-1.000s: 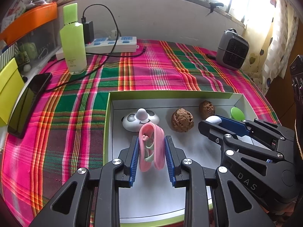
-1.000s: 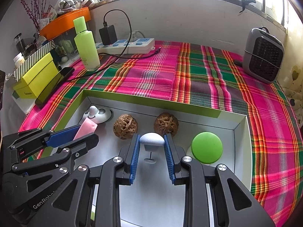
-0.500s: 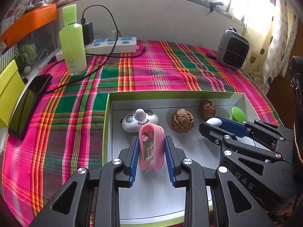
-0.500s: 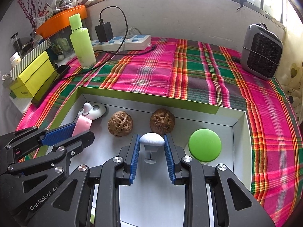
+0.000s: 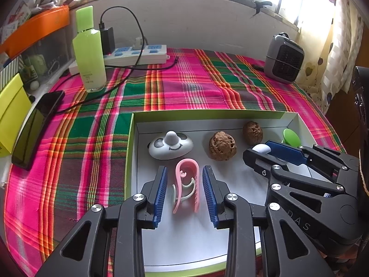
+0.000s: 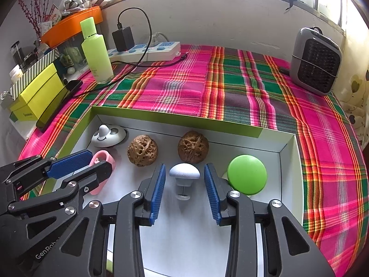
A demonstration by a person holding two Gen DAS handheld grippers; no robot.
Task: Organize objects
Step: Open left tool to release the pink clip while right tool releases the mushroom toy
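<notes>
a plaid cloth (image 5: 184,87) in pink, green and orange covers the table under a window. the left gripper (image 5: 186,188), jaws opening, straddles a pink curved clip (image 5: 187,184) without touching it, inside the white box (image 5: 207,114). the right gripper (image 6: 185,184), also opening, flanks a white mushroom-shaped knob (image 6: 184,172), pads clear.

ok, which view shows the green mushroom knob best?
Right wrist view: the green mushroom knob shows its whole round cap, unobstructed, in the tray corner. The left wrist view catches only a sliver, mostly hidden behind the right gripper.
</notes>
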